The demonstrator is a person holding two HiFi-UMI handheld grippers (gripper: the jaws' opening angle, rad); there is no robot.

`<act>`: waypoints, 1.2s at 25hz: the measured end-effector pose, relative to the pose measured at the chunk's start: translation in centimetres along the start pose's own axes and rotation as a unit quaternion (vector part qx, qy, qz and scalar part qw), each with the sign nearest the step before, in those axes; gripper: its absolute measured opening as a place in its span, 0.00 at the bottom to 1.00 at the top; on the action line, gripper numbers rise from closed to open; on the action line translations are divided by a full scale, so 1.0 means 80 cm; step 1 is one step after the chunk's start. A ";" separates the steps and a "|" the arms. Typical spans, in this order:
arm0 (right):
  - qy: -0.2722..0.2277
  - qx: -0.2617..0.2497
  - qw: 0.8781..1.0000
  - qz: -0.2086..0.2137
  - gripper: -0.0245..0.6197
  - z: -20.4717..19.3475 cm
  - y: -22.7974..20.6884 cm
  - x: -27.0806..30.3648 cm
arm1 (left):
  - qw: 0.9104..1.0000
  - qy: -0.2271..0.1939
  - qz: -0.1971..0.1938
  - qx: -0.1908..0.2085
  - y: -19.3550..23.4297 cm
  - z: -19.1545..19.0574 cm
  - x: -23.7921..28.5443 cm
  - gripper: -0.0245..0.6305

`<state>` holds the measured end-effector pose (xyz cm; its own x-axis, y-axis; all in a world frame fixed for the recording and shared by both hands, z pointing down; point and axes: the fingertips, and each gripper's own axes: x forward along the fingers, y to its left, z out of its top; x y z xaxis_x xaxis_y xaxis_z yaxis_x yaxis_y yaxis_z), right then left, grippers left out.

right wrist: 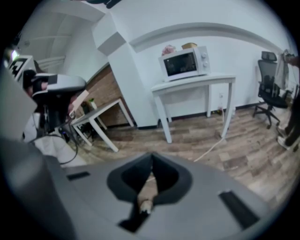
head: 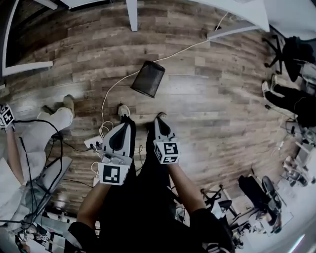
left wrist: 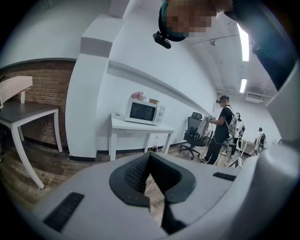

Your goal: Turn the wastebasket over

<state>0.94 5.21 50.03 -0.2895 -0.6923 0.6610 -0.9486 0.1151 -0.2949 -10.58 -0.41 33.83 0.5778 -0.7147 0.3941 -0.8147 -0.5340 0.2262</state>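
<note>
The black wastebasket (head: pixel 148 78) is found on the wooden floor (head: pixel 212 113), ahead of both tongs and well apart from them. A white cable (head: pixel 106 101) is laid past its left side and down toward a power strip (head: pixel 93 142) near the left tongs (head: pixel 122 129). The left tongs and the right tongs (head: pixel 160 122) are both pressed together with nothing held. A white table leg (head: pixel 132 15) is seen beyond the basket, and a seated person's light trousers (head: pixel 47 131) and a laptop (head: pixel 49 178) are seen at the left.
</note>
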 end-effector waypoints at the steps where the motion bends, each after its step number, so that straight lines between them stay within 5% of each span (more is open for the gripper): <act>1: 0.006 0.002 1.000 -0.001 0.09 -0.009 -0.003 0.009 | 1.000 -0.002 0.001 0.001 0.004 -0.002 0.007 0.09; 11: 0.065 0.033 0.997 -0.018 0.09 -0.105 -0.036 0.103 | 1.000 0.001 0.014 -0.025 0.036 -0.053 0.046 0.09; 18: 0.108 0.002 0.994 -0.024 0.09 -0.176 -0.057 0.171 | 0.999 0.021 0.010 -0.035 0.047 -0.101 0.055 0.09; 21: 0.147 -0.008 0.989 -0.028 0.23 -0.213 -0.068 0.200 | 0.999 0.021 0.014 -0.044 0.060 -0.113 0.063 0.09; 30: 0.227 -0.092 0.968 -0.049 0.29 -0.306 -0.094 0.263 | 0.996 0.022 0.036 -0.081 0.090 -0.144 0.066 0.09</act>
<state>-1.19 7.18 83.03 -0.1843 -0.3268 0.9269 -0.9688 0.2193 -0.1153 -13.96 -2.85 47.86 0.5177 -0.7261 0.4525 -0.8533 -0.4000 0.3345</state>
